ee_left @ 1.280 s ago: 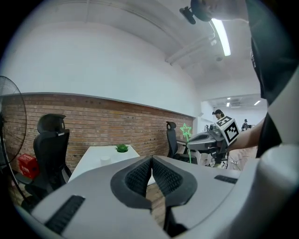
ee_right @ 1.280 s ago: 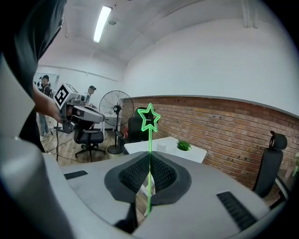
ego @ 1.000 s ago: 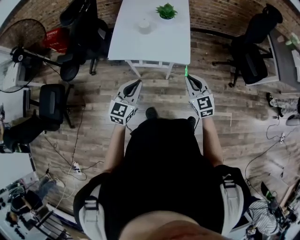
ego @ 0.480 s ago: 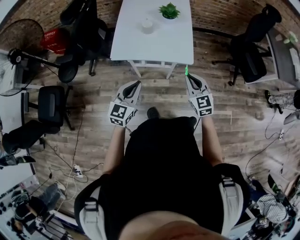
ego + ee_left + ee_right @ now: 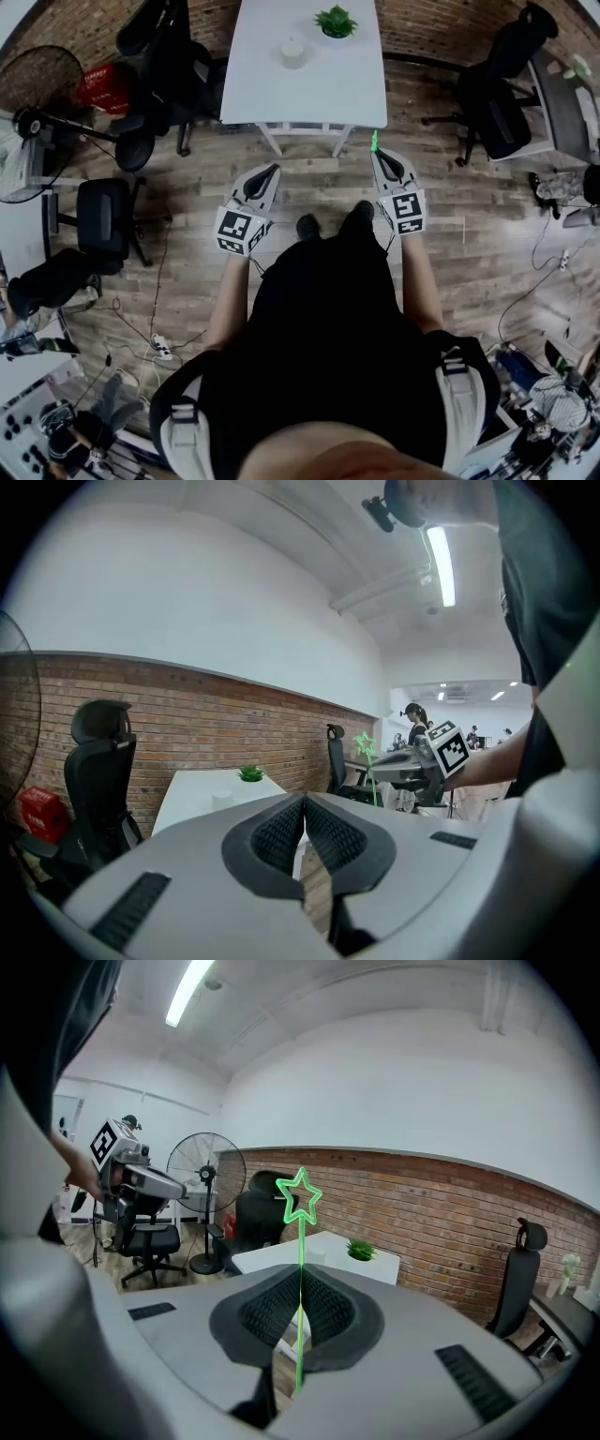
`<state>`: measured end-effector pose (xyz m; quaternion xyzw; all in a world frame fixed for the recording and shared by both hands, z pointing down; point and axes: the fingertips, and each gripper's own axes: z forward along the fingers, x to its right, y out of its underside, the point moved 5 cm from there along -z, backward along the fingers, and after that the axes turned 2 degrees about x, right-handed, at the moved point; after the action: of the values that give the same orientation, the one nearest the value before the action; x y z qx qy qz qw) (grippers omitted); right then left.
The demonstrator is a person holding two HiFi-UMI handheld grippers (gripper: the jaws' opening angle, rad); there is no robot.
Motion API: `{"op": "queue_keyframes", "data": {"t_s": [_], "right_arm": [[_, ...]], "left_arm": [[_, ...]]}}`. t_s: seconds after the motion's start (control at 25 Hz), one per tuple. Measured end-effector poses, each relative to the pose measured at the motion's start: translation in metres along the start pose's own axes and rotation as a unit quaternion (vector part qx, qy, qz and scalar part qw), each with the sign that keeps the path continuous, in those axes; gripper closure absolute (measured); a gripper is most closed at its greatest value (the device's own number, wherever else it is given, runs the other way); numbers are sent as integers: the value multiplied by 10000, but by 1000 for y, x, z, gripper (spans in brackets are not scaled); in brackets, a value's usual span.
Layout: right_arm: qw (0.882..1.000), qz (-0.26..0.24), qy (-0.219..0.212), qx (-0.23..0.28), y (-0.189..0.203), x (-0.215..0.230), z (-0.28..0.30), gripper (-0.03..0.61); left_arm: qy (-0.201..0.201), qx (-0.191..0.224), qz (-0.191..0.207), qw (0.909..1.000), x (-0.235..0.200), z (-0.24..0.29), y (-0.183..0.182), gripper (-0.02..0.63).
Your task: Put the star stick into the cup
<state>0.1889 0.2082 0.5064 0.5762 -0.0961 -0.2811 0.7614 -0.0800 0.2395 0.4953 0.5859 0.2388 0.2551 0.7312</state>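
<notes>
Changed: one shoe (image 5: 361, 214) has stepped forward, so the person's closing on the table (image 5: 328, 94) at 12 o'clock.
Right gripper (image 5: 300, 1302): clamped on the star stick (image 5: 300, 1194), star up.
Left gripper (image 5: 305, 813): pinched closed, nothing in it.
Cup (image 5: 292, 52): on the table around 11 o'clock, well apart from the stick. I'd say this is just the approach.

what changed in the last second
The right shoe stepped forward, up between the tools. Nothing was taken or let go. The right tool is still shut on the star stick, the left tool still shut and empty, both short of the table with the cup on it.
</notes>
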Motion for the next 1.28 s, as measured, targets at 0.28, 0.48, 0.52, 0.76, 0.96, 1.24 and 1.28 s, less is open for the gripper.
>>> {"op": "queue_keyframes", "data": {"t_s": [0.28,0.48,0.52,0.76,0.96,1.24,1.28], "right_arm": [[9999,-60,-71,122,-10,8,18,577],[9995,-137,-255,121,-16,1,42,577],[9994,-145,-291,139,-17,0,46,577],[9989,-149,-336,307,-35,7,68,577],[9988,-48,-227,438,-40,20,77,577],[9984,-57,-367,425,-38,42,104,577],[9983,-56,-390,423,-39,45,108,577]], "left_arm": [[-61,11,-59,10000,-1,3,0,592],[-268,-58,-131,9995,-16,-4,3,592],[-304,-52,-139,9994,-19,-5,3,592],[-472,-17,-225,9986,-37,1,-3,592],[-565,-30,-292,9980,-45,10,-4,592],[-692,-57,-351,9970,-58,30,-12,592],[-715,-56,-354,9968,-61,33,-13,592]]}}
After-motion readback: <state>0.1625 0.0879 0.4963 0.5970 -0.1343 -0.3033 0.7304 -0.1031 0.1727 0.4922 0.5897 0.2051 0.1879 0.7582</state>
